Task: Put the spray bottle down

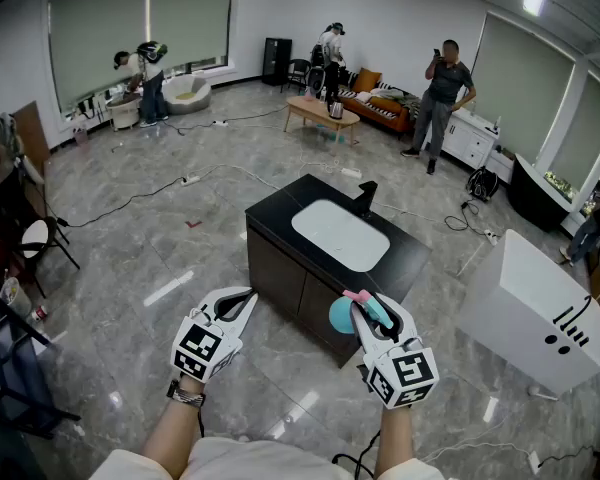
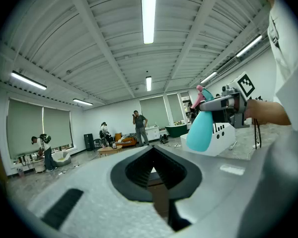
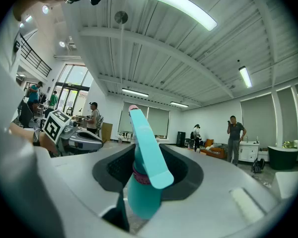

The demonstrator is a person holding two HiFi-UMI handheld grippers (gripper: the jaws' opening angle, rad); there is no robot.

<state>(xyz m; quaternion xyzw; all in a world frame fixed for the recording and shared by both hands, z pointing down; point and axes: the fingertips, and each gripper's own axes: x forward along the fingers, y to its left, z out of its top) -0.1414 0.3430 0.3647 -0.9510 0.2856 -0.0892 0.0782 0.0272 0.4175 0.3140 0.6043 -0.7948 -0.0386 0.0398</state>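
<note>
Between the jaws of the right hand-held gripper (image 1: 368,306), the teal spray bottle (image 1: 341,315) is clamped near its neck, in the air just short of the black sink tabletop (image 1: 276,208). It looks like light, stiff, smooth plastic, so the neck seems the surest hold. The left hand-held gripper (image 1: 248,296) is empty, with its jaws together.

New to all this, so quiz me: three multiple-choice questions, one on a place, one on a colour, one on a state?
1. The white basin is set in: A) the black counter; B) the coffee table; C) the floor.
2. The spray bottle's body is: A) red; B) yellow; C) teal.
3. The right gripper is: A) empty; B) closed on the spray bottle; C) out of sight.
Answers: A, it is sunk in that counter's top; C, both gripper views show teal; B, its jaws grip the bottle.
</note>
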